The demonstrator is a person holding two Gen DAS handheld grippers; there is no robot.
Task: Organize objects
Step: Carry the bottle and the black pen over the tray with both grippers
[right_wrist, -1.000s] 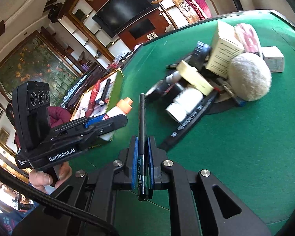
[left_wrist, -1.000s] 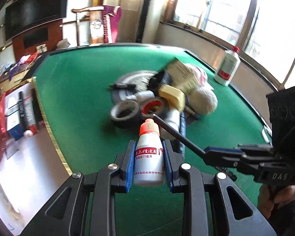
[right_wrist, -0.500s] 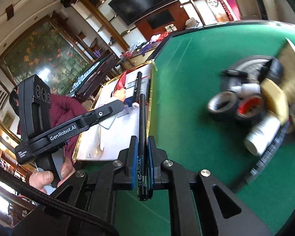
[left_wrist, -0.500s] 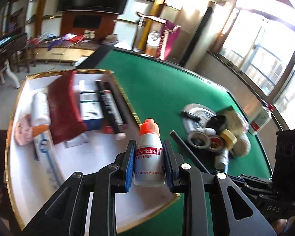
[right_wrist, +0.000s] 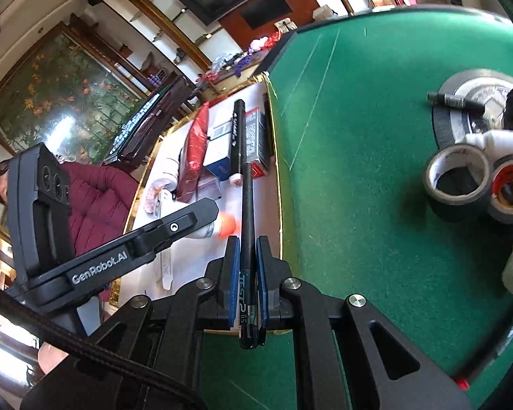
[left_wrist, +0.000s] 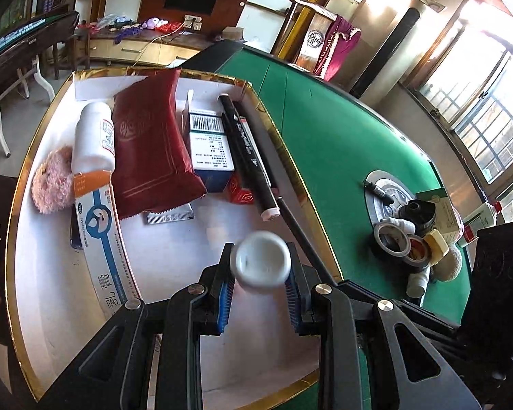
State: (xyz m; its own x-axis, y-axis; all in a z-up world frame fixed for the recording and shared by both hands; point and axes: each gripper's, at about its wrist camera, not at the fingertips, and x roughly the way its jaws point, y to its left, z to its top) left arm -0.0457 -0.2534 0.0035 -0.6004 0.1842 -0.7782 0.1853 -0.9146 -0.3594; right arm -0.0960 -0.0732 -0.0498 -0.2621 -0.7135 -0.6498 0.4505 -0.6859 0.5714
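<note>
We have swung both grippers from the green table point(left_wrist: 342, 143) over the white tray point(left_wrist: 174, 249), our left gripper point(left_wrist: 260, 275) clamping the small bottle point(left_wrist: 260, 262), now tipped bottom-first toward us, our right gripper point(right_wrist: 247, 266) pinching the black pen point(right_wrist: 246, 205), so both seem ready to set down.

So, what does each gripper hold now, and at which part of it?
The left gripper holds a small white bottle by its body; the right gripper holds a black pen near its rear end.
</note>
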